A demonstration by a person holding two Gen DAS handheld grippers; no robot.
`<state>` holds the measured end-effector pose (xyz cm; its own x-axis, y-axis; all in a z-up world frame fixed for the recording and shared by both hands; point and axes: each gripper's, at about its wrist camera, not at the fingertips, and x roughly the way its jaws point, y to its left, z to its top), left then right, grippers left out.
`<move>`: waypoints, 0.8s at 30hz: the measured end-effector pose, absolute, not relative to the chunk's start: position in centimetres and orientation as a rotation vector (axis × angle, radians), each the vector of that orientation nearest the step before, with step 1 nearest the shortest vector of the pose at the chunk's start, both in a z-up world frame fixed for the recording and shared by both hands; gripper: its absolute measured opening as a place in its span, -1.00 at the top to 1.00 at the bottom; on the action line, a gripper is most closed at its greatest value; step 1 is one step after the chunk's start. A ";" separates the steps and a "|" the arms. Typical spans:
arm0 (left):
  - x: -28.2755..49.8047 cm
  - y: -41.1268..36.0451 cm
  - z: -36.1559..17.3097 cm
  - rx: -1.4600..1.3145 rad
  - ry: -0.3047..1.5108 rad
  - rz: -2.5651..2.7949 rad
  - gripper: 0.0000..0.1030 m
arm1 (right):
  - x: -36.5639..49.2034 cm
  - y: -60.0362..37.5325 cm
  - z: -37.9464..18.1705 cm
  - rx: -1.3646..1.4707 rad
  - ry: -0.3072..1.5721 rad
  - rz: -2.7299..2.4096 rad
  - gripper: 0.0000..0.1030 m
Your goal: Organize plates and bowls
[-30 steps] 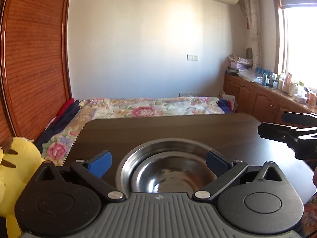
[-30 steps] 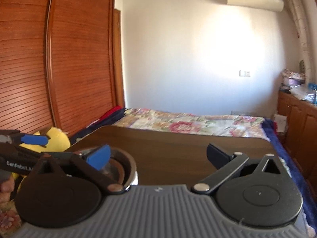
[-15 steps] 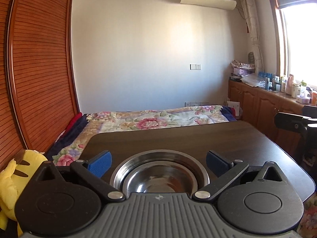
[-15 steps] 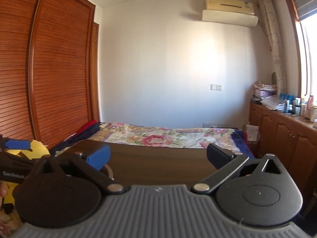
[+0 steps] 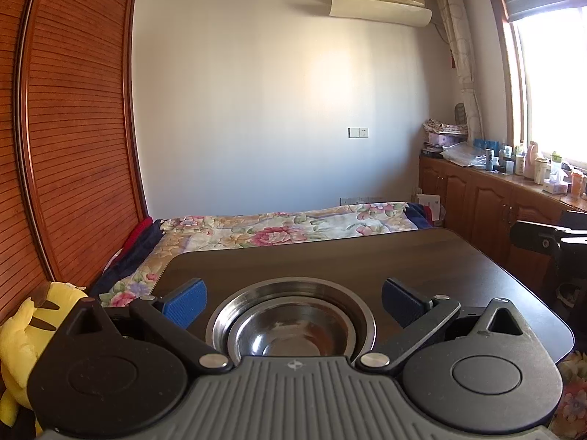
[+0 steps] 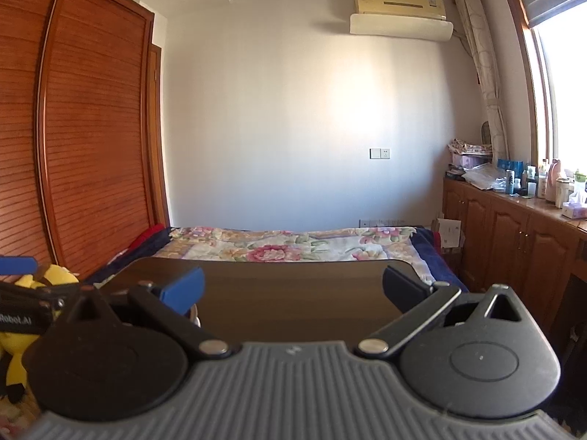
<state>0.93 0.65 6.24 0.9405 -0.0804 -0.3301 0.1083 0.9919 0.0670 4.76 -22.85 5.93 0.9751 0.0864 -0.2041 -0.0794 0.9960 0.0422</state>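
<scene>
Two nested steel bowls (image 5: 290, 326) sit on the dark brown table (image 5: 385, 256), near its front edge. My left gripper (image 5: 293, 302) is open, its blue-padded fingers standing either side of the bowls without touching them. My right gripper (image 6: 293, 289) is open over bare table (image 6: 293, 300) with nothing between its fingers. In the right wrist view only a sliver of the bowls' rim (image 6: 197, 317) shows behind the left finger. The right gripper's black body (image 5: 543, 238) shows at the right edge of the left wrist view.
A yellow plush toy (image 5: 22, 326) lies off the table's left side. Behind the table is a bed with a floral cover (image 5: 286, 227). A slatted wooden wardrobe (image 5: 73, 146) stands left, and low cabinets with bottles (image 5: 495, 198) line the right wall.
Both views have tilted up and drawn back. The bowls sit lower in the left view and have almost left the right view. The right gripper moved off to the right.
</scene>
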 end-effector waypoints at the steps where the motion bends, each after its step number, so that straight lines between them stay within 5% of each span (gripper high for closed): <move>1: 0.9 0.8 6.0 0.083 0.334 -0.093 -1.00 | 4.6 -22.8 5.8 0.032 0.203 0.080 -1.00; 24: 0.9 1.9 1.1 0.078 0.450 -0.073 -1.00 | 4.7 -22.1 2.2 0.026 0.303 0.088 -1.00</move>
